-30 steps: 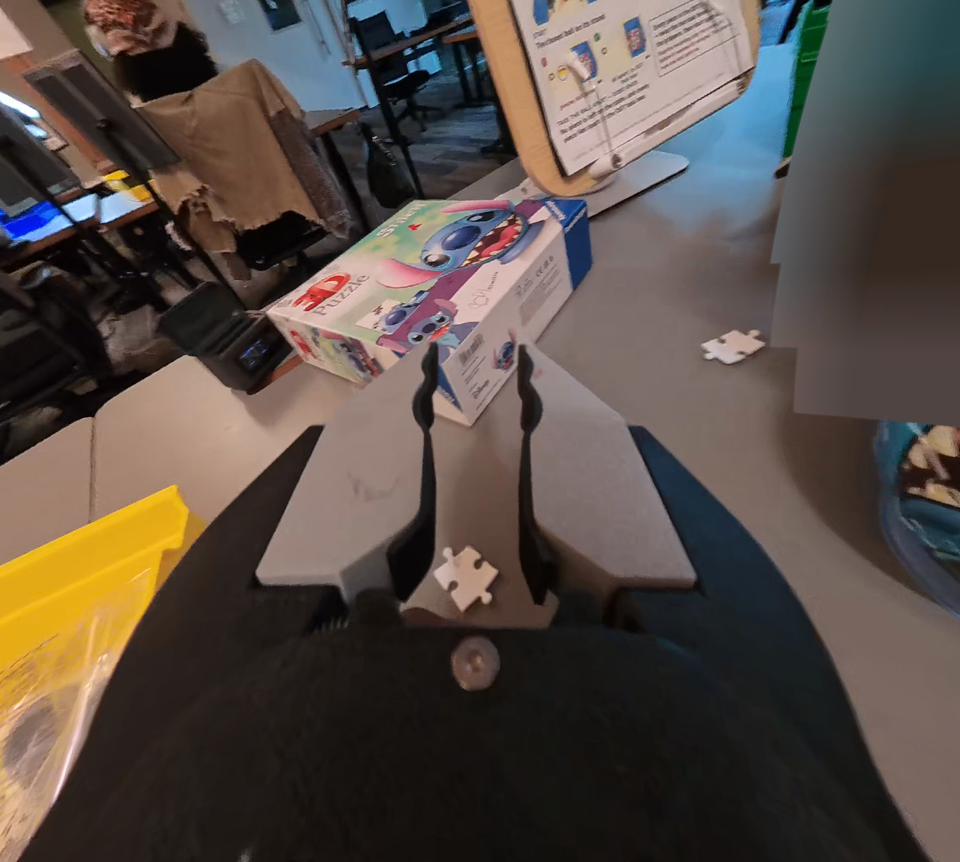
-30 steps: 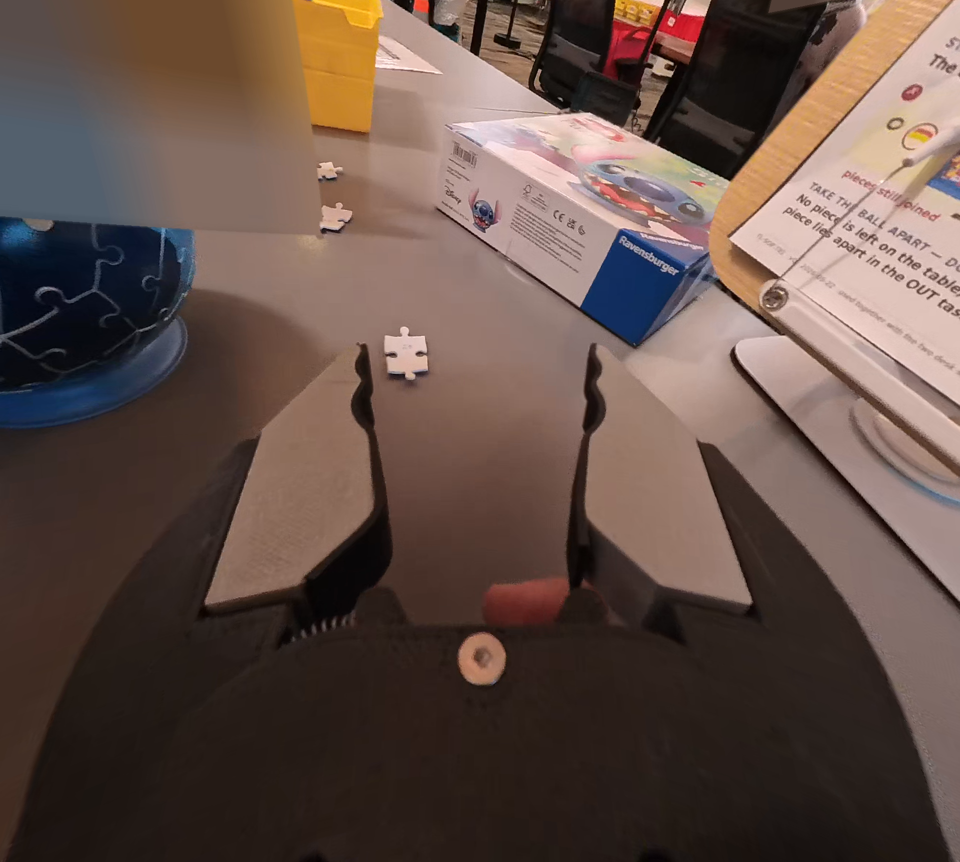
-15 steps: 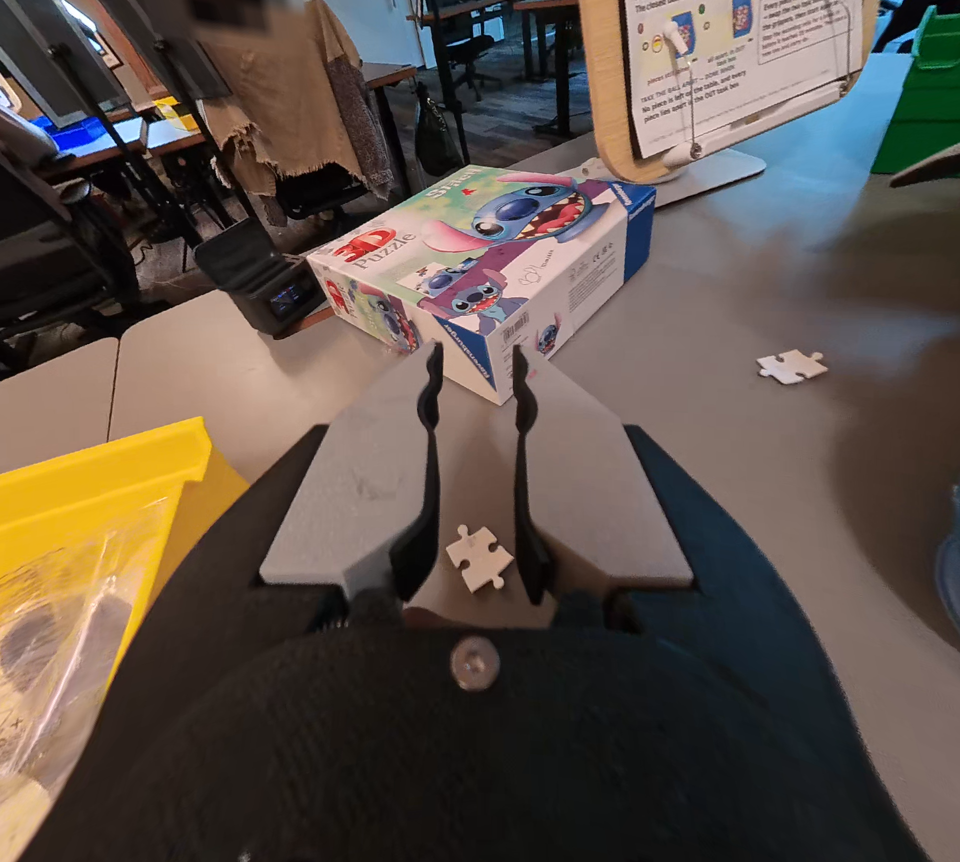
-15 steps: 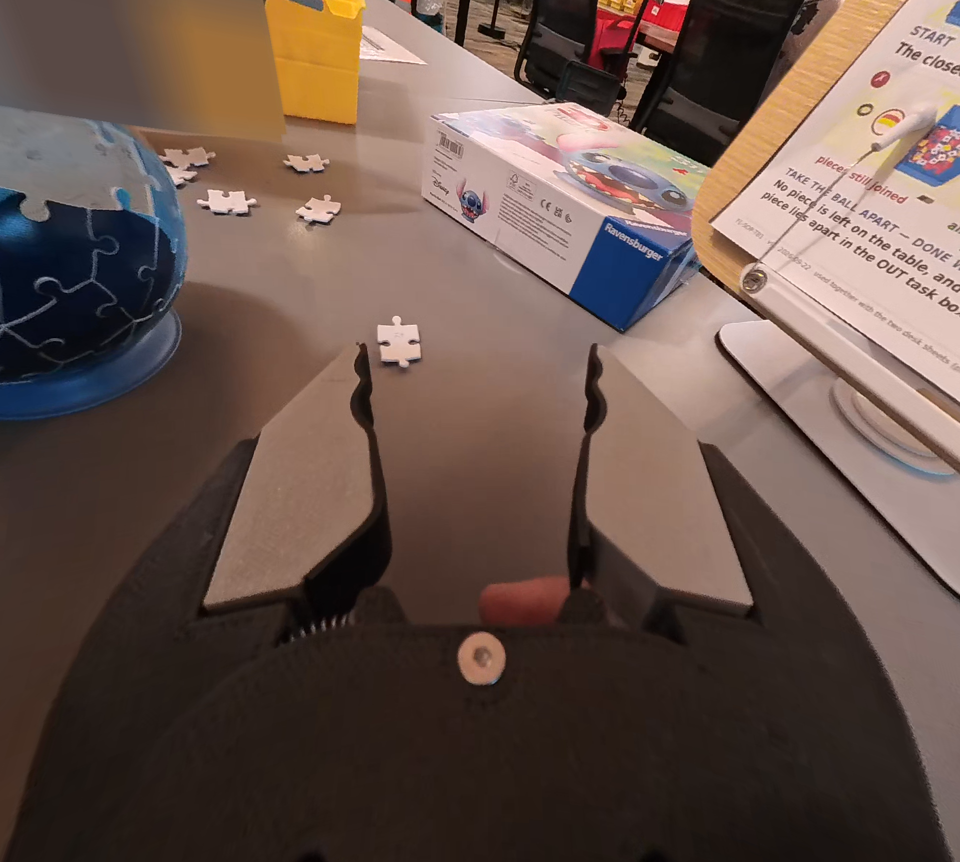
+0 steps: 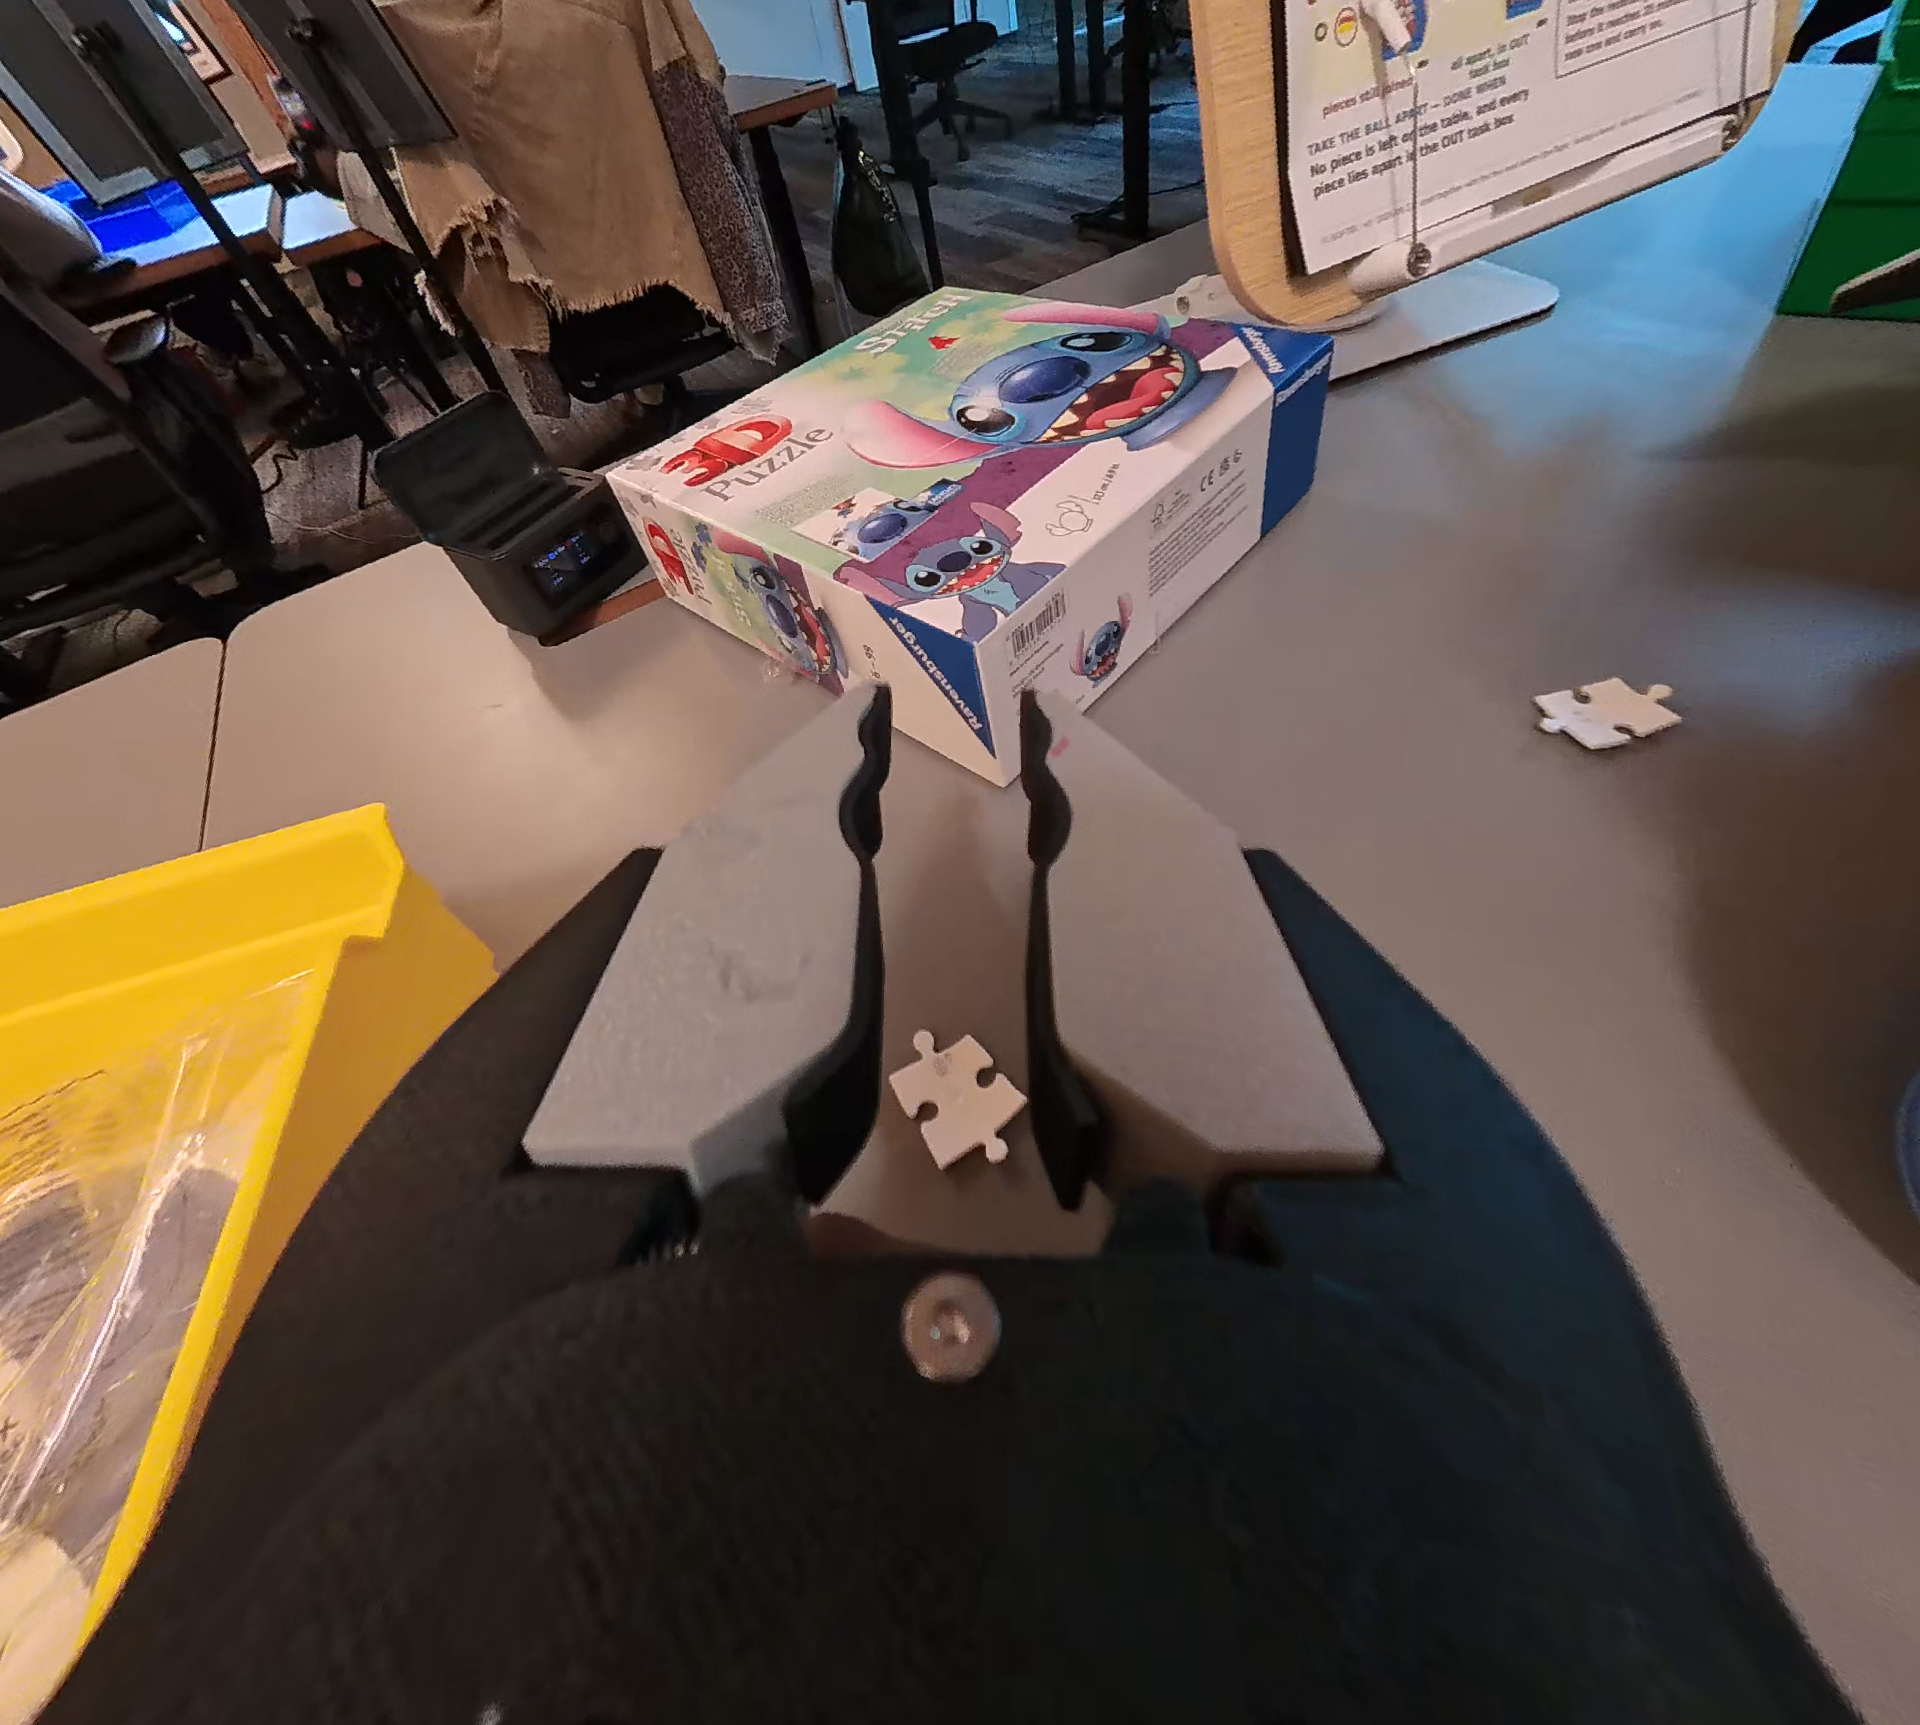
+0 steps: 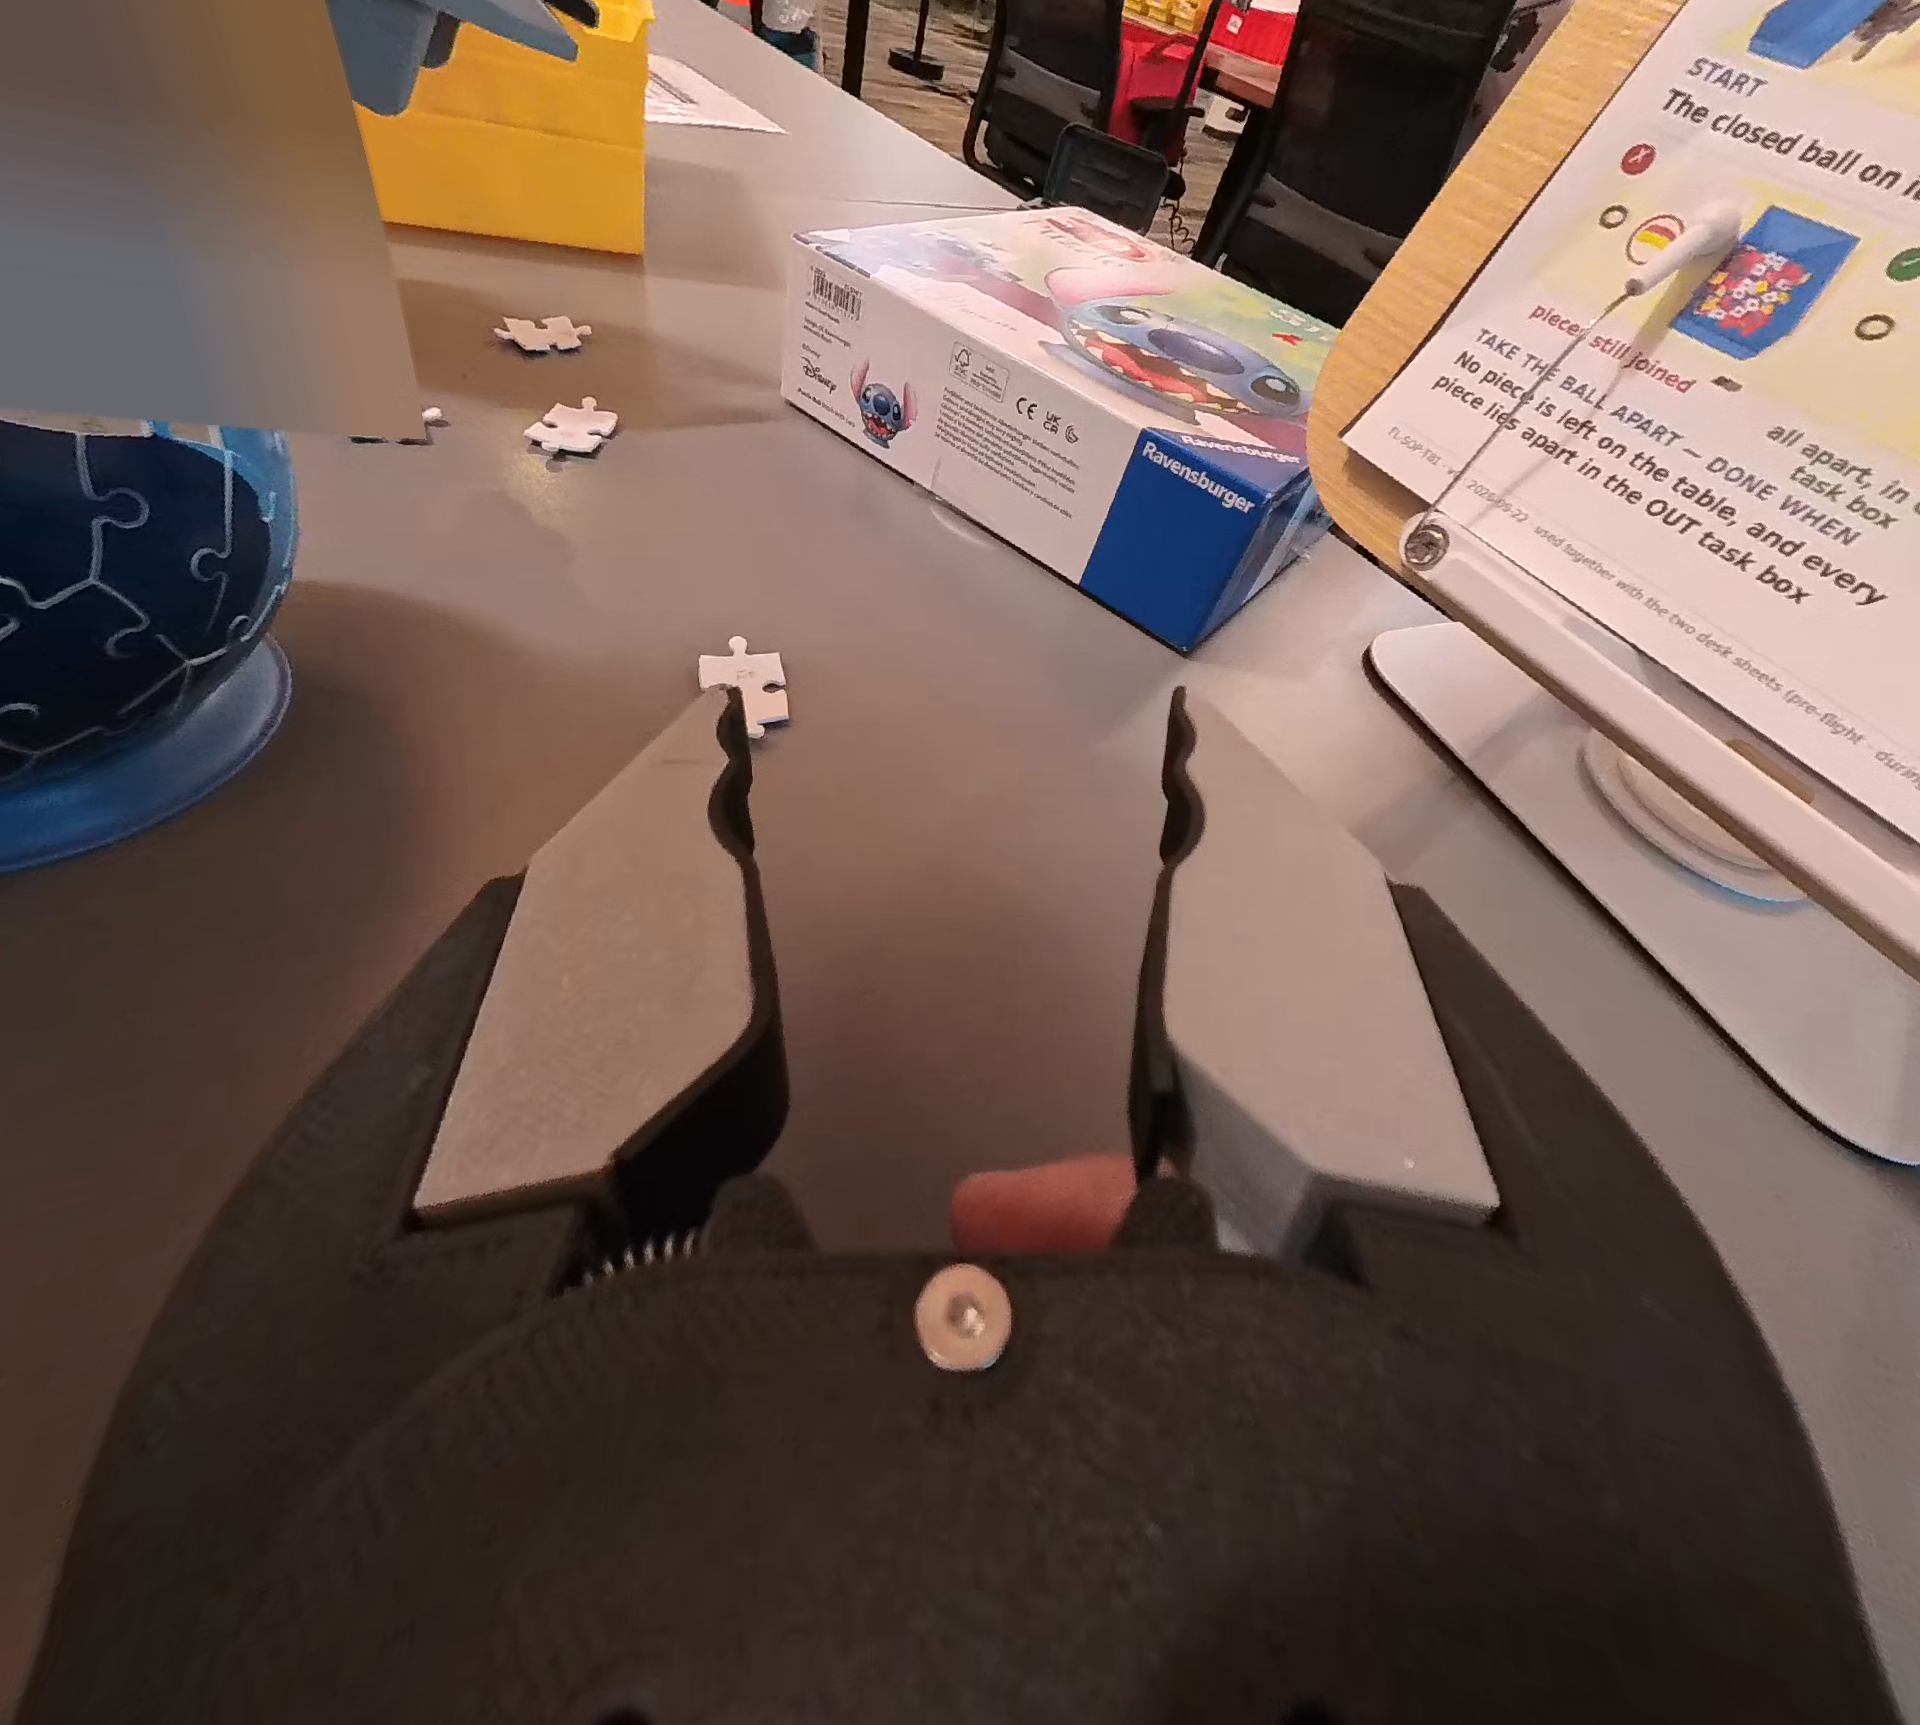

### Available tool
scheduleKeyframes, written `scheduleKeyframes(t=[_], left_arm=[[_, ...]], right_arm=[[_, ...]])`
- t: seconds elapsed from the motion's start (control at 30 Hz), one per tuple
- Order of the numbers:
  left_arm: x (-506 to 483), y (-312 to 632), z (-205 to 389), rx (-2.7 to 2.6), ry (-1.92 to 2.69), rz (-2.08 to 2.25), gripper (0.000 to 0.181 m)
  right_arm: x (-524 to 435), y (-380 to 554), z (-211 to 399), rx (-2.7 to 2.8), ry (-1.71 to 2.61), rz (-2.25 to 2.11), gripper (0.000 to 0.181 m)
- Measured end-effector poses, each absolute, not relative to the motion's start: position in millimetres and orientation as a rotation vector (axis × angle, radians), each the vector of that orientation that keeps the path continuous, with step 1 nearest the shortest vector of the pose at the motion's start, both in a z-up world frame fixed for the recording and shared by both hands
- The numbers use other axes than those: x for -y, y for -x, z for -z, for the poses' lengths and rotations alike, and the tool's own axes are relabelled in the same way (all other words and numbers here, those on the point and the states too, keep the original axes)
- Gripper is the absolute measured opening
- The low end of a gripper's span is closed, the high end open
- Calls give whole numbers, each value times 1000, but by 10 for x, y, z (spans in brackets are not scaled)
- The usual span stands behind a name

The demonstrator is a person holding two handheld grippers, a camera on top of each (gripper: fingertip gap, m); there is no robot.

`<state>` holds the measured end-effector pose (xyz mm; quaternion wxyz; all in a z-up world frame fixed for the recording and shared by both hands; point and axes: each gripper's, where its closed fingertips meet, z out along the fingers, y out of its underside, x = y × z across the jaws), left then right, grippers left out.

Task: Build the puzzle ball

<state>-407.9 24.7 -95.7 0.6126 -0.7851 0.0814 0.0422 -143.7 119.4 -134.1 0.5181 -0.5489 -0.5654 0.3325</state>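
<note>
White puzzle piece [image 5: 957,1100] lies flat, seemingly tab-forward.

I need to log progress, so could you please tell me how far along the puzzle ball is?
Done: the lower part of the blue ball is assembled and sits on its stand; its top is hidden. In hand: nothing is gripped. The left gripper hangs partly open above a white piece, and the right gripper is open near another piece. Left: at least those and two more pieces on the table.
</note>
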Motion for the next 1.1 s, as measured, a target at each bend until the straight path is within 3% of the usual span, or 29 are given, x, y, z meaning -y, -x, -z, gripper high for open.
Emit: scheduleKeyframes(t=[0.67, 1.1], left_arm=[[-253, 4019, 1003, -242, 1826, -111, 20], [159, 3574, 1200, -534, 1988, 221, 35]], right_arm=[[-1138, 1451, 1361, 1390, 1297, -800, 76], [-956, 1484, 1361, 1449, 1249, -858, 80]])
